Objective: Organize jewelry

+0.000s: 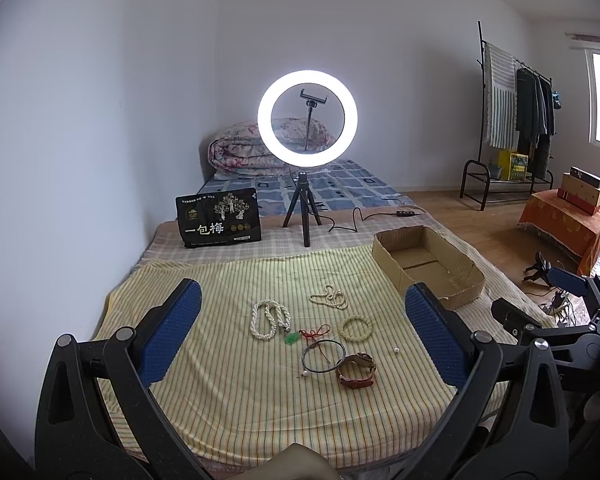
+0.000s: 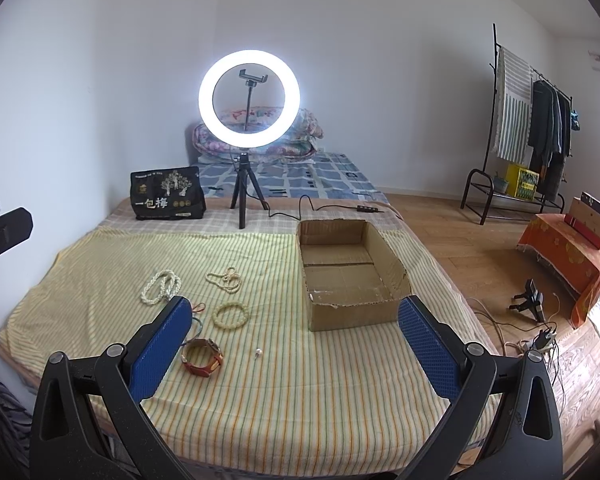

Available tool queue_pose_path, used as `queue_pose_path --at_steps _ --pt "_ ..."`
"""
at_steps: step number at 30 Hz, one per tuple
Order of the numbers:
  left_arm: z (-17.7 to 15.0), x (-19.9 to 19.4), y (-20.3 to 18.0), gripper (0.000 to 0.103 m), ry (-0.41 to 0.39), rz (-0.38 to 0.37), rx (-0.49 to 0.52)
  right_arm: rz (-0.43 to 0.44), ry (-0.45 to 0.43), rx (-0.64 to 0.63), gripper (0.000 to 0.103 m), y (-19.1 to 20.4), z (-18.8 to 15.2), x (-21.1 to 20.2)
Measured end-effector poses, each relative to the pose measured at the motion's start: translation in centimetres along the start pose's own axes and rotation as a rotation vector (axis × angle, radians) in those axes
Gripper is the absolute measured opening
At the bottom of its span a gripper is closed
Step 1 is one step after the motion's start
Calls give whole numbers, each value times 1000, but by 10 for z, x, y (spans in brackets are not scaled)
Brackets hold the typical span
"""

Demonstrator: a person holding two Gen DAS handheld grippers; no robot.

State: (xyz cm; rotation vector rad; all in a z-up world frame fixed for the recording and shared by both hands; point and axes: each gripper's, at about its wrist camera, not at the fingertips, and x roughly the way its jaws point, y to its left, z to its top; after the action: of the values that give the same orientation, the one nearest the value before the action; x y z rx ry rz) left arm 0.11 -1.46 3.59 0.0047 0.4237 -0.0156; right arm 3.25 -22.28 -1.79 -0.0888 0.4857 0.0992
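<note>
Picking up one piece at a time looks like the best way to start, because nothing is in the cardboard box [image 2: 352, 276] yet. The left gripper [image 1: 304, 336] hangs above the striped cloth [image 1: 228, 408] with its jaws wide apart and nothing between them. The right gripper [image 2: 296, 344] does the same, jaws wide and holding nothing.

Nearest on the cloth lies the brown leather watch [image 1: 356, 370], touching a thin black ring [image 1: 324, 356]. A tiny pearl [image 2: 258, 353] sits alone near the watch. A little farther lie a red cord with a green charm [image 1: 304, 334] and a pale bead bracelet [image 1: 356, 326]. Beyond those are a thick white twisted necklace [image 1: 270, 318] and a small cream bead chain [image 1: 330, 298].

I think the watch is a good first pick for the right gripper, since it is close and chunky. The jaws should come down over its strap and close gently. The black ring touches it, so it may get dragged along. The tiny pearl looks hard to grab and could roll.

The box stands to the right, at the edge of the cloth. Behind it all stand a ring light [image 1: 307, 124] on a small tripod, its cable, and a black bag [image 1: 219, 218]. They are far back and do not block the way.
</note>
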Motion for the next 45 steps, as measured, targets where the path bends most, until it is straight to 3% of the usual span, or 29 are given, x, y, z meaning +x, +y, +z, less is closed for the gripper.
queue_pose_path --at_steps 2,3,45 --pt "4 1 -1 103 0 0 0 0 0 0 102 0 0 0" --pt "-13 0 5 103 -6 2 2 0 1 0 102 0 0 0" --pt "-15 -2 4 103 -8 2 -1 6 2 -1 102 2 0 2"
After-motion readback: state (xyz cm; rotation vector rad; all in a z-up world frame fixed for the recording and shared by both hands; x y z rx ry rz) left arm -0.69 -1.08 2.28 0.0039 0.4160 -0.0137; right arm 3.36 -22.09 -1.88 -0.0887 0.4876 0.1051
